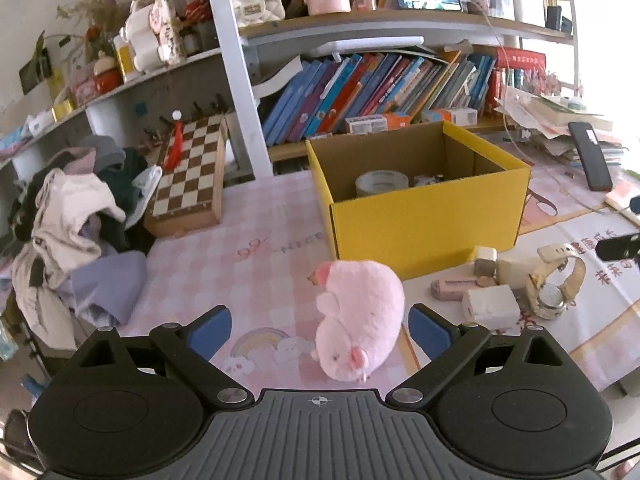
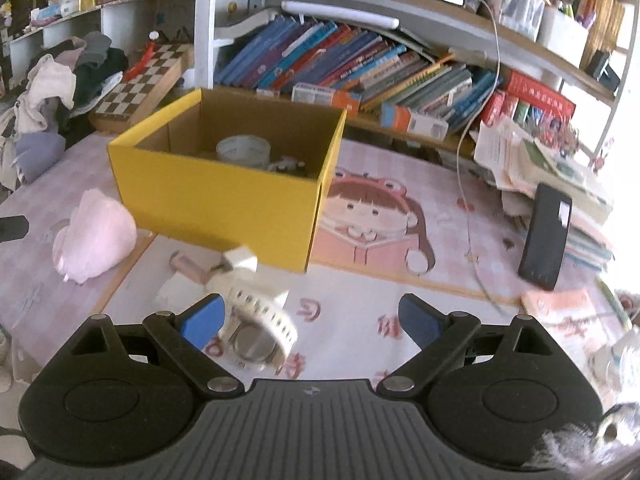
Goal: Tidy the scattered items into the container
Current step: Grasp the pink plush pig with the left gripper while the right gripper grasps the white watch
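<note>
Step in hand, as a judgement: pick-up approach, w/ both tongs lined up on separate items and nothing gripped yet.

Left gripper (image 1: 320, 330) is wide open, holding nothing. The pink plush (image 1: 358, 320) lies on the mat (image 1: 240, 240) between its blue pads, nearer the right pad, apparently touching neither. The plush sits just in front of the yellow box (image 1: 424, 216), near its front-left corner. Its long axis runs roughly along the gripper's line of sight, tilted a bit: the end w/ the small pink ear or foot points toward the camera, the other end toward the box. So the jaws would close across the short axis, which looks good for a soft squeeze.

Right gripper (image 2: 310, 320) is also wide open and empty. The watch (image 2: 256, 328) lies by its left pad, off-centre, strap looped, case back up; contact w/ the pad can't be told because of blur. A few erasers (image 2: 188, 268) lie beyond it, near the box front.

Box already holds a tape roll (image 2: 243, 150) and some small bits.

Next move prob calls for: left tongs to close on the plush, lift clear of the box wall, then carry fwd and drop in. Right needs a shift left to centre the watch before closing.
</note>
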### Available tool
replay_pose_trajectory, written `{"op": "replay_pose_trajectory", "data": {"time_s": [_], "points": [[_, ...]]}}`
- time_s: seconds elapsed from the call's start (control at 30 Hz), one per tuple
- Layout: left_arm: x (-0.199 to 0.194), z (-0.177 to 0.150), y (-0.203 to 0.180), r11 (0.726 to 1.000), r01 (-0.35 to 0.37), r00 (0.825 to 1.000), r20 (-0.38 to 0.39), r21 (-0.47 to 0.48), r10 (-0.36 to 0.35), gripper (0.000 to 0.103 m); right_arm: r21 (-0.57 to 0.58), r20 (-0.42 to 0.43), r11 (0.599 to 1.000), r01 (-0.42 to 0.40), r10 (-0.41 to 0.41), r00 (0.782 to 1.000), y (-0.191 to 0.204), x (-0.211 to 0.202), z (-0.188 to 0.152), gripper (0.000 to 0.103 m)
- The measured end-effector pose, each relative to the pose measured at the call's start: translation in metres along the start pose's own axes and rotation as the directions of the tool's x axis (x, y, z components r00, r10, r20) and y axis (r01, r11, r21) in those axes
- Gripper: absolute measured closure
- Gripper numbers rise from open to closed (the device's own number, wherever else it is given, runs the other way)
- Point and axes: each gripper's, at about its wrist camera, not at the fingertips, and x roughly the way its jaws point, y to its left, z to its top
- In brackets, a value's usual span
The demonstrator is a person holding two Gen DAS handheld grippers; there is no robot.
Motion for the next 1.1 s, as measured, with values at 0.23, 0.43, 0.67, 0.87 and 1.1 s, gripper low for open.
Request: {"op": "replay_pose_trajectory", "data": {"time_s": [0.23, 0.43, 0.67, 0.87, 1.1], "points": [[0.002, -0.015, -0.005, 1.0, 0.021, 0.999, -0.039, -0.009, -0.021, 0.006, 0.003, -0.018, 1.0, -0.012, 0.012, 1.0, 0.019, -0.004, -0.015, 0.009], [0.004, -0.024, -0.014, 0.999, 0.035, 0.997, -0.062, -0.004, -0.036, 0.006, -0.001, -0.05, 1.0, -0.025, 0.025, 0.998, 0.035, 0.001, -0.029, 0.008], [0.007, -0.034, -0.025, 0.999, 0.049, 0.995, -0.091, 0.014, -0.048, 0.006, 0.014, -0.092, 1.0, -0.026, 0.027, 0.995, 0.044, 0.01, -0.044, 0.008], [0.012, -0.045, -0.036, 0.997, 0.072, 0.989, -0.129, 0.025, -0.068, 0.006, 0.012, -0.137, 0.998, -0.054, 0.055, 0.989, 0.054, 0.015, -0.053, 0.008], [0.017, -0.048, -0.038, 0.998, 0.06, 0.988, -0.143, 0.027, -0.055, 0.006, 0.006, -0.134, 0.998, -0.061, 0.061, 0.989, 0.056, 0.019, -0.052, 0.01]]}}
